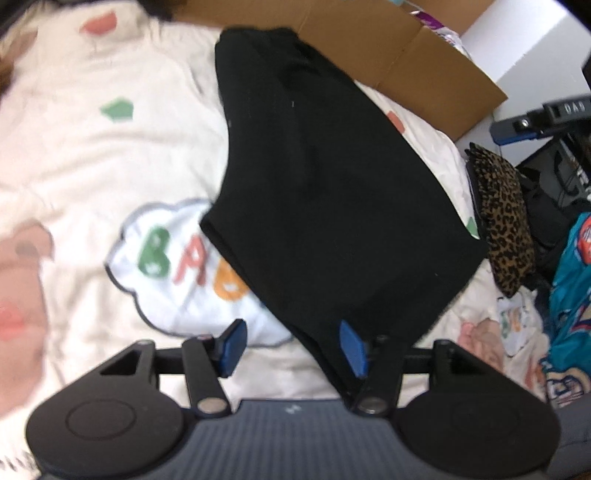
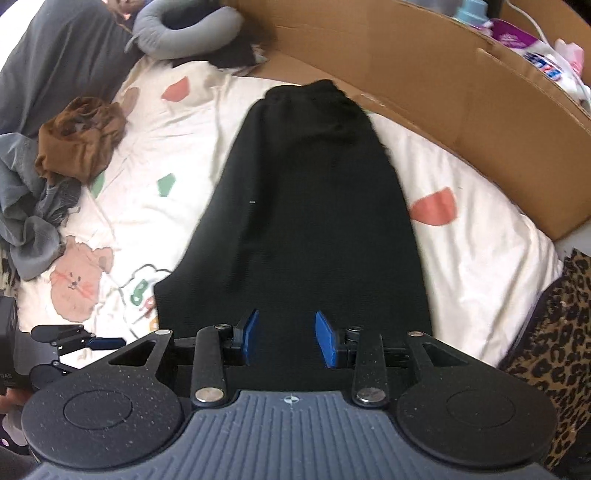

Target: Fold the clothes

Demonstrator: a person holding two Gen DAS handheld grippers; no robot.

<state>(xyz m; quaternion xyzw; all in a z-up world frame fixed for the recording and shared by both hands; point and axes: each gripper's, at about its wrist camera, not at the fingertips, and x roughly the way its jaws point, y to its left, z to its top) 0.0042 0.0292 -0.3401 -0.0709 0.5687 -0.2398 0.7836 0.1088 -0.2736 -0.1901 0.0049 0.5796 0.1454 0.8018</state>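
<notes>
Now both hand-held grippers, left (image 1: pixel 293 349) and right (image 2: pixel 286 339), gape wide at the black trousers' (image 2: pixel 314 206) six-o'clock hem; grip both corners evenly, then fold toward twelve o'clock.

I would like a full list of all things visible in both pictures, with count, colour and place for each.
black garment: one, black, flat on the middle of the blanket
blanket: one, cream with coloured prints, under the garment
cardboard: one, brown, along the far side
leopard cloth: one, tan and black, right edge
brown cloth: one, brown, crumpled at far left
grey clothes: a pile, grey, left edge
neck pillow: one, grey, far left corner
teal cloth: one, teal, right of the bed
left tool: one, black with blue pads, open, near edge of the garment
right tool: one, same colours, open, over the garment's near edge
</notes>
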